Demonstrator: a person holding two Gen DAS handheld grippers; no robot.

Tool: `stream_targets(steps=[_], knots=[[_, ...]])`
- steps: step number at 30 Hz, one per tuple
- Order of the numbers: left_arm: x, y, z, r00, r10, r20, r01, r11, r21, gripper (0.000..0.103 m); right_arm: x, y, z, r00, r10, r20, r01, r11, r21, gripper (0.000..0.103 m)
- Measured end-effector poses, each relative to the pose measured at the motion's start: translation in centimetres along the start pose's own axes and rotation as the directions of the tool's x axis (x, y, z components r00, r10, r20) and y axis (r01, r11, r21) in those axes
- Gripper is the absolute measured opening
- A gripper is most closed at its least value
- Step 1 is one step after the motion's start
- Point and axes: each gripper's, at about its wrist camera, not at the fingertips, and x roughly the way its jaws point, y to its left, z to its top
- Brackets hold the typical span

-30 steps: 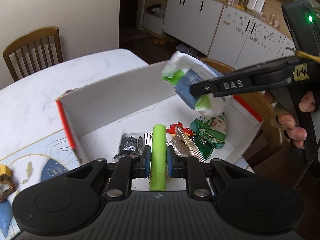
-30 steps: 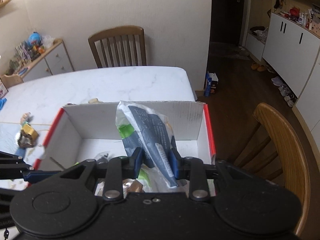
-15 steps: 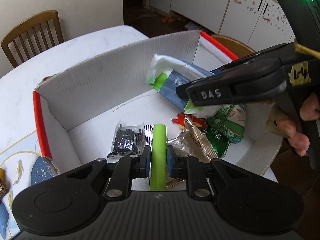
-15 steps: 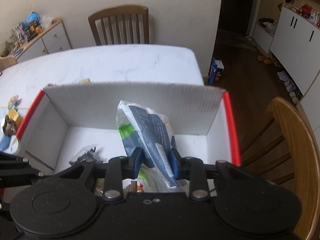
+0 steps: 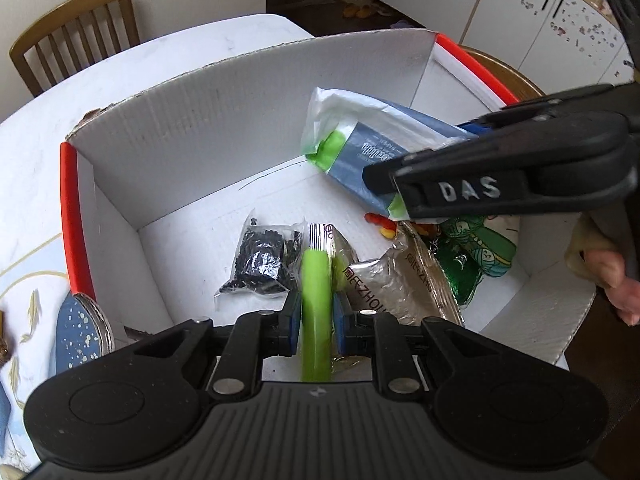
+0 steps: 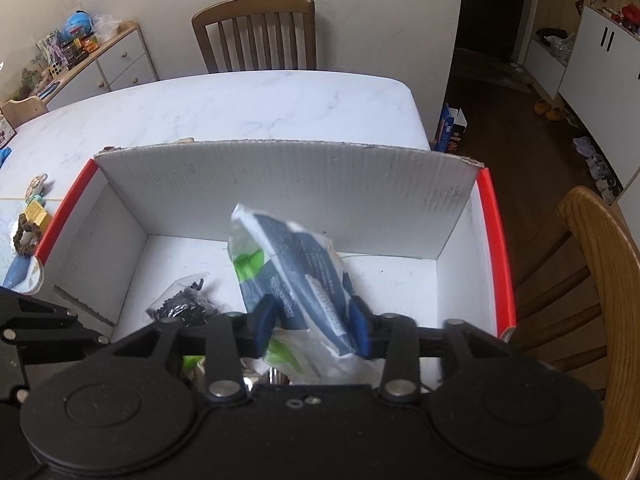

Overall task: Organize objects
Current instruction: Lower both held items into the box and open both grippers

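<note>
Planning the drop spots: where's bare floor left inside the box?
Bare: box floor along the far wall, from the left wall to the tissue pack, behind the black bead bag. Crowded: near-right corner, where the foil packet and green packet overlap.

A wooden chair (image 6: pixel 256 32) stands behind the marble worktop (image 6: pixel 240 108); another wooden chair (image 6: pixel 600 280) is at its right, white cabinets (image 5: pixel 560 12) beyond.

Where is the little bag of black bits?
In the left wrist view the bag of black bits lies flat on the floor of the white box, just left of the green stick held in the left gripper.
</note>
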Motion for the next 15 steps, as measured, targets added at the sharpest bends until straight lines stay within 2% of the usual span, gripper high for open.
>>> stream_targets(steps=[2,8,15], knots=[[0.1,0.0,0.1,1.000,-0.001,-0.004,0.001,1.000,-0.002,0.016,-0.3,-0.1,-0.2,1.000,0.011,0.007,-0.011,1.000,-0.001,0.060],[-0.5,0.1,0.0,1.000,-0.008,0.011,0.008,1.000,-0.015,0.017,-1.7,-0.4,-0.6,0.999,0.035,0.030,-0.035,0.999,-0.002,0.066],[-2.3,0.3,-0.2,0.998,-0.024,0.063,0.025,0.999,-0.024,0.017,-4.1,-0.7,-0.9,0.995,0.073,0.069,-0.074,0.997,0.010,0.073]])
